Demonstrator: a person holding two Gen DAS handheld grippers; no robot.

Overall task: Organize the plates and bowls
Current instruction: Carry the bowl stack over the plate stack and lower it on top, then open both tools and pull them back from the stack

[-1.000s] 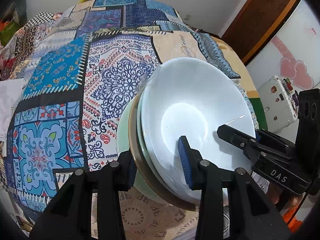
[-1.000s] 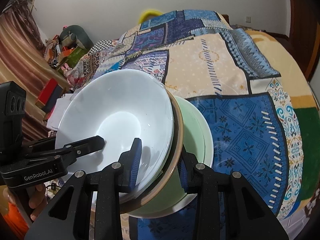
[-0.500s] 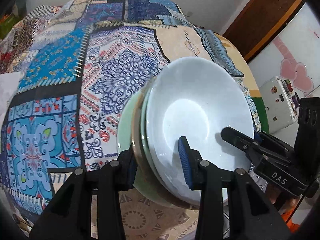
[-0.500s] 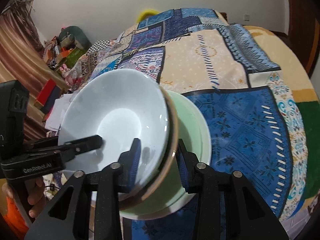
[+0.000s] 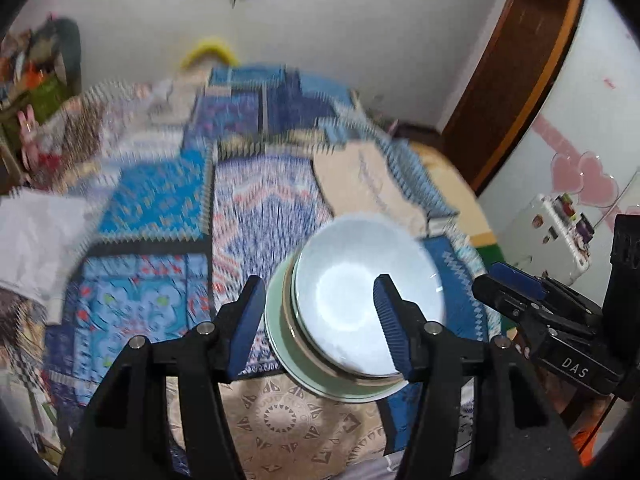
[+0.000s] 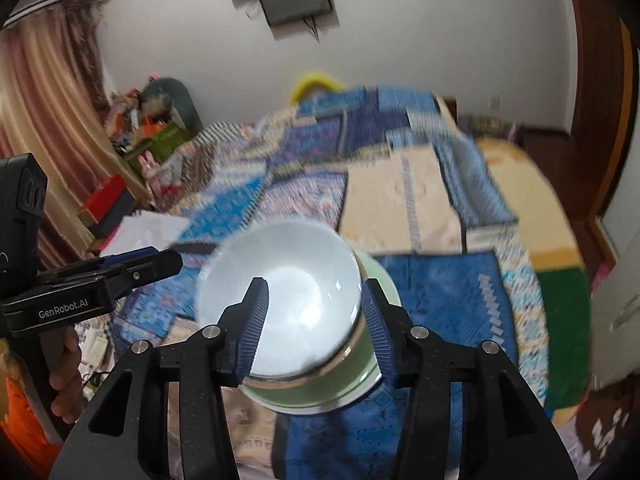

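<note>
A stack of bowls rests on the patterned bedspread (image 5: 168,216): a white bowl (image 5: 360,292) on top, a brown-rimmed one under it, and a pale green bowl (image 5: 288,360) at the bottom. My left gripper (image 5: 318,284) hovers above the stack's left side. Its jaws are opening and its blue pads touch nothing. My right gripper (image 6: 315,284) hangs over the white bowl (image 6: 288,272) and the green bowl (image 6: 320,388). Its jaws are also opening and stand clear of the rims. Each gripper shows in the other's view: the right gripper (image 5: 508,280), the left gripper (image 6: 160,260).
The bedspread (image 6: 400,208) covers a bed that fills both views. White paper (image 5: 36,236) lies at its left edge. Clutter and boxes (image 6: 108,200) stand along the curtain side. A white case (image 5: 552,232) and a wooden door frame (image 5: 516,80) are on the right.
Both grippers were shut on the stack's rims. They have let go, opened and pulled up and back. The stack now looks smaller and lies on the bedspread.
</note>
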